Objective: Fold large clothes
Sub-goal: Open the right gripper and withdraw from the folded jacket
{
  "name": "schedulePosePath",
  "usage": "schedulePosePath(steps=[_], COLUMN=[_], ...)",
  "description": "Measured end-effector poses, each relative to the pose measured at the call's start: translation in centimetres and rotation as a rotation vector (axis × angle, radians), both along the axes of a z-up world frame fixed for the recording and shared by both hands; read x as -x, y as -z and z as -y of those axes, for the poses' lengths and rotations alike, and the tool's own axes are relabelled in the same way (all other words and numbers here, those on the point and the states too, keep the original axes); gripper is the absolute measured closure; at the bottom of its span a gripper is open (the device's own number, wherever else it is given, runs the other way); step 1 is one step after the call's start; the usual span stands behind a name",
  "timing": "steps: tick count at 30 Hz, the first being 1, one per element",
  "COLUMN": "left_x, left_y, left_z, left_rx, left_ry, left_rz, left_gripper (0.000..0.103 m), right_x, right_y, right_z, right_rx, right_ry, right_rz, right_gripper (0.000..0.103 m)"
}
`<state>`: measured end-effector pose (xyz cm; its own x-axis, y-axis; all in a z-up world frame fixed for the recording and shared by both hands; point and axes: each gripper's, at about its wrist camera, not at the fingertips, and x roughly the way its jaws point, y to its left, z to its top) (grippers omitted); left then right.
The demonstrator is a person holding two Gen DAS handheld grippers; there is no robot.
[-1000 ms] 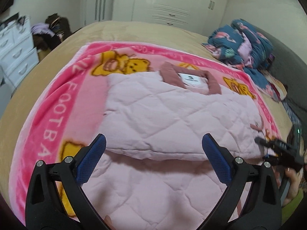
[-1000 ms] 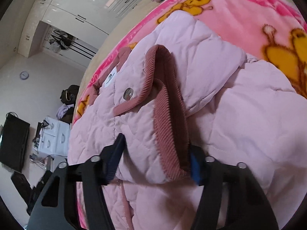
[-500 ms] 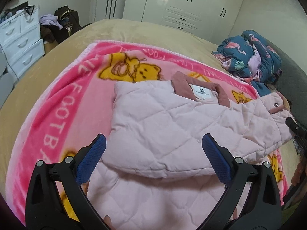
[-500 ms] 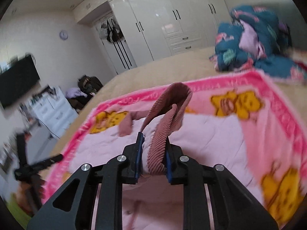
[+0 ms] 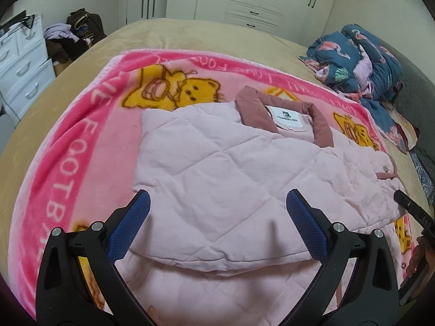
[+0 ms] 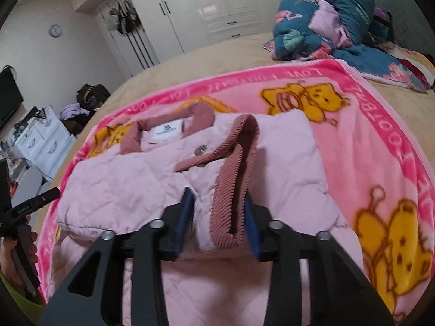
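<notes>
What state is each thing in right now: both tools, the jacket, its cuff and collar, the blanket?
Left tool: open, empty, over the jacket.
Right tool: partly open around the corduroy cuff; grip looks loosened.
Quilted pink jacket: flat on the blanket, one sleeve folded across the body.
Collar: lying open, label showing.
Cuff snap: unfastened.
Pink bear blanket: spread flat on the bed.
Blue flamingo bedding: bunched in a heap.
</notes>
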<state>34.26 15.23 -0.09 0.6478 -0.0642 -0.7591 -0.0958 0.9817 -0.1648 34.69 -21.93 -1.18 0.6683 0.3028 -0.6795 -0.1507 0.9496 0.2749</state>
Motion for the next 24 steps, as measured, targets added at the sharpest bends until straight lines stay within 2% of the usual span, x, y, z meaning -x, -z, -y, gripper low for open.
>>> schedulePosePath(steps=[1,4,9,11,12,15,17,21,24], left_x=[-0.1,-0.5,-1.0,-1.0,-0.9,-0.8,-0.7,-0.3,-0.2], left_y=[0.1,0.5,2.3,3.4,3.8,5.1,5.7,5.8,5.8], left_z=[0.2,0.6,1.1,1.4,1.5,1.8,1.7,1.5,1.5], left_rx=[-0.002,0.004,-0.006,-0.032,-0.049,-0.083,-0.074,-0.059,-0.055], left_ry=[0.006,0.025,0.041,0.054,0.059,0.072,0.072,0.061,0.061], left_rz=[-0.002,-0.011,-0.068,-0.092,-0.098,-0.106,-0.101,-0.094,-0.094], left_gripper=[0.009,0.009,0.009,0.009,0.009,0.009,0.009,0.009,0.009], right_x=[0.1,1.0,1.2,1.3,1.3,1.0,0.8,0.0,-1.1], right_y=[0.0,-0.7,-1.7,-2.1,-2.3,-2.7,-2.8,-2.3,-0.5], right_z=[0.0,0.0,-1.1,-2.1,-2.8,-4.6,-5.8,-8.4,-10.0], right_rx=[0.016,0.061,0.090,0.105,0.111,0.122,0.136,0.183,0.218], right_ry=[0.010,0.044,0.007,-0.026,-0.044,-0.093,-0.124,-0.187,-0.226], right_rz=[0.006,0.053,0.089,0.095,0.100,0.104,0.105,0.085,0.021], right_gripper=[0.051,0.042,0.042,0.036,0.031,0.030,0.030,0.025,0.025])
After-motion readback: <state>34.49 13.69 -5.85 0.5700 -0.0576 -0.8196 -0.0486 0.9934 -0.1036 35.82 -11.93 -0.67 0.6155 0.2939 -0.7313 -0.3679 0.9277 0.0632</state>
